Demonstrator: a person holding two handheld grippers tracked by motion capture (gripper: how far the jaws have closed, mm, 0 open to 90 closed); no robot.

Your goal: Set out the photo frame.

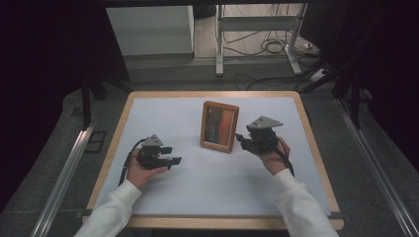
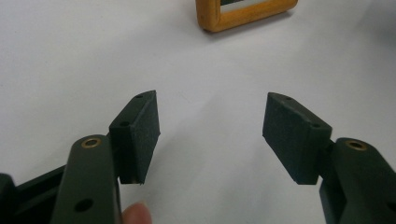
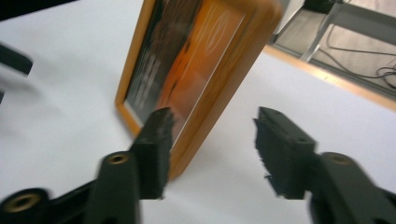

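A wooden picture frame (image 1: pixel 219 126) with an orange picture stands upright near the middle of the white table (image 1: pixel 212 177). My right gripper (image 1: pixel 242 142) is just right of it, open, jaws pointing at its right edge. In the right gripper view the picture frame (image 3: pixel 196 70) rises close ahead, its edge (image 3: pixel 219 100) in line with the gap between the open jaws; contact cannot be told. My left gripper (image 1: pixel 173 155) rests low on the table left of the frame, open and holding nothing. The left gripper view catches a corner of the picture frame (image 2: pixel 243 14) at the top.
The table has a wooden rim (image 1: pixel 212 94). Beyond it on the floor stand a metal rack (image 1: pixel 257 34) and loose cables (image 1: pixel 267 47). Aluminium rails (image 1: pixel 64 168) run along both sides of the table.
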